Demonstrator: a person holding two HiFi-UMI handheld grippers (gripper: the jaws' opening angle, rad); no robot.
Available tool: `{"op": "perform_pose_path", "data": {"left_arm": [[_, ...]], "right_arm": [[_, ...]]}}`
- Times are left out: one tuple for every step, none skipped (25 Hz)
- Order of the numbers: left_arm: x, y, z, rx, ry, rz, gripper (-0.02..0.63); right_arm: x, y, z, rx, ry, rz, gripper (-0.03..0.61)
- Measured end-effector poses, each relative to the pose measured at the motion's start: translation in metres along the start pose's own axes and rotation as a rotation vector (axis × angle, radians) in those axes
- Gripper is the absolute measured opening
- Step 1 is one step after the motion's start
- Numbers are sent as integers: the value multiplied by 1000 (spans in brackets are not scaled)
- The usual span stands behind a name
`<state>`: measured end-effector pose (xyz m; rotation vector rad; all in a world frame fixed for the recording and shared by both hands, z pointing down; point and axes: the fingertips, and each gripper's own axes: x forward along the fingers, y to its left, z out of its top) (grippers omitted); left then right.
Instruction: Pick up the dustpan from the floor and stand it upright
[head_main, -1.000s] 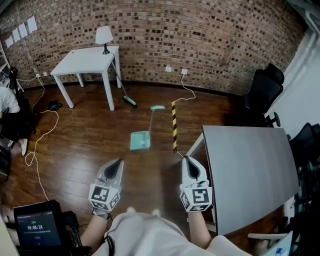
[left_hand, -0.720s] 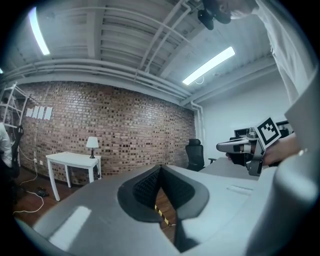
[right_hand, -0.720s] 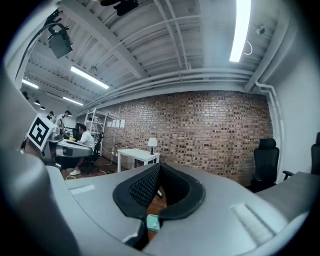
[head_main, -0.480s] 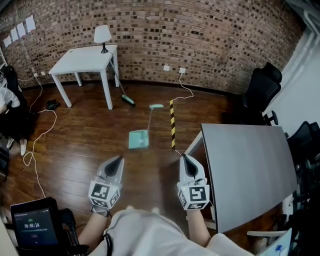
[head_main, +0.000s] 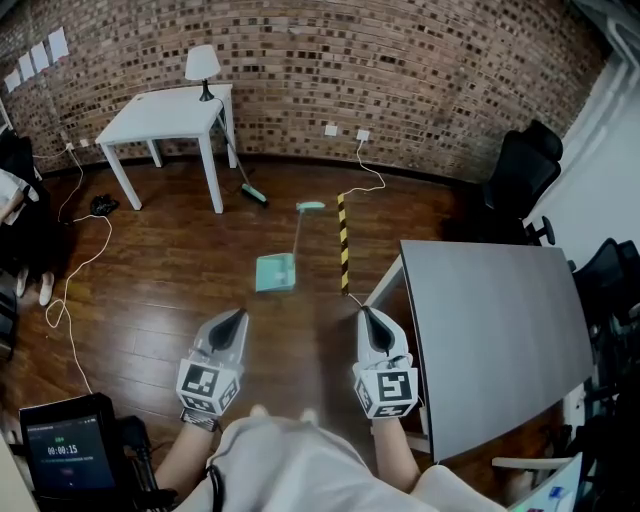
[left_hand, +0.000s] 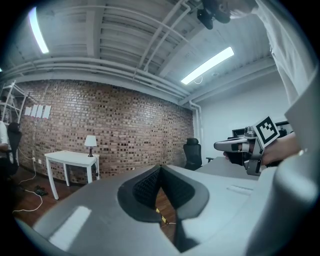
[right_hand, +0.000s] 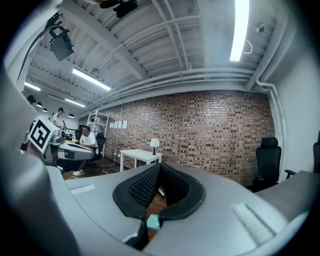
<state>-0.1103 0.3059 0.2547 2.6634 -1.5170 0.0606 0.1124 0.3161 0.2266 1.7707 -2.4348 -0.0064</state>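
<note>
The teal dustpan (head_main: 275, 272) lies flat on the wooden floor, its long handle (head_main: 298, 235) running away to a teal grip (head_main: 311, 206). Both grippers hover level well short of it, over the floor near the person's body. My left gripper (head_main: 236, 318) is shut and holds nothing; its tips meet in the left gripper view (left_hand: 160, 167). My right gripper (head_main: 366, 315) is also shut and holds nothing (right_hand: 160, 166). A sliver of the dustpan (right_hand: 154, 221) shows below its jaws in the right gripper view.
A grey table (head_main: 490, 330) stands close on the right. A yellow-black strip (head_main: 343, 245) lies beside the dustpan. A broom (head_main: 243, 175) leans on the white table (head_main: 165, 115), which carries a lamp (head_main: 203, 65). Black chairs (head_main: 525, 175) stand far right, and cables (head_main: 80, 270) trail at left.
The floor scene has slid slightly up and left in the head view. Both grippers stay about where they were, still shut.
</note>
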Motion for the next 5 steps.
{"op": "perform_pose_path", "data": {"left_arm": [[0,0,0,0,2,1,2],[0,0,0,0,3,2,2],[-1,-1,0,-1,4,2,2],[-1,-1,0,-1,4,2,2],[-1,-1,0,-1,5,2,2]], "right_arm": [[-1,-1,-1,1,1,-1,12],[-1,-2,-2,3,1,-3,12],[-2,-2,-2,6,1,-5,12],[-2,-3,-3,8,1,-7,12],[-3,-4,-3,10,1,-9,12]]}}
